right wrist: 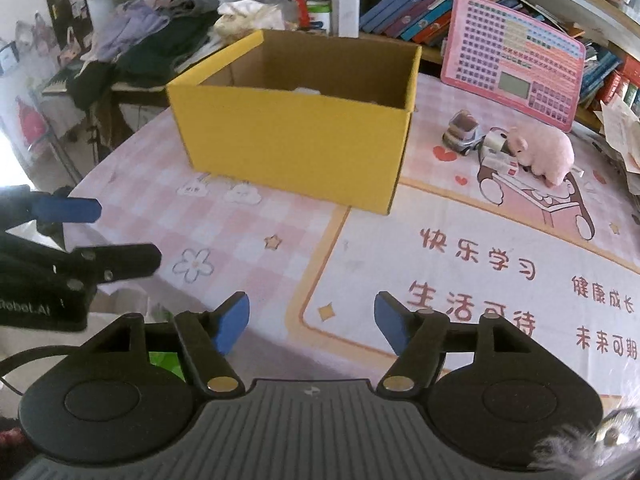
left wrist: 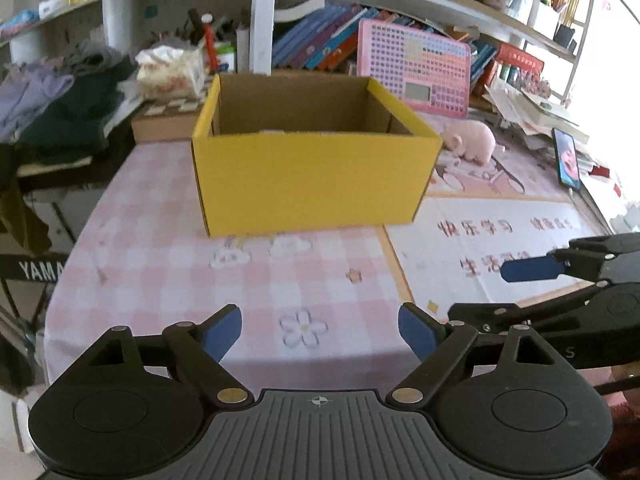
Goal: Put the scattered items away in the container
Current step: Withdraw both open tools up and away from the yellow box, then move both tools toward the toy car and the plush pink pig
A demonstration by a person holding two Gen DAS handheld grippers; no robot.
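A yellow cardboard box (left wrist: pixel 312 180) stands open on the pink checked tablecloth; it also shows in the right wrist view (right wrist: pixel 292 136), with something pale just visible inside. A pink plush pig (right wrist: pixel 540 152) lies to the right of the box, also in the left wrist view (left wrist: pixel 472 142). A small toy truck (right wrist: pixel 464 134) and a roll of tape (right wrist: pixel 494 142) sit beside the pig. My left gripper (left wrist: pixel 320 332) is open and empty, near the table's front edge. My right gripper (right wrist: pixel 312 322) is open and empty, low over the table, to the right of the left one.
A pink keyboard toy (right wrist: pixel 516 64) leans against books at the back. A phone (left wrist: pixel 566 158) lies at the far right. Piled clothes (left wrist: pixel 60 108) sit at the left. A printed mat (right wrist: pixel 480 264) covers the table's right part.
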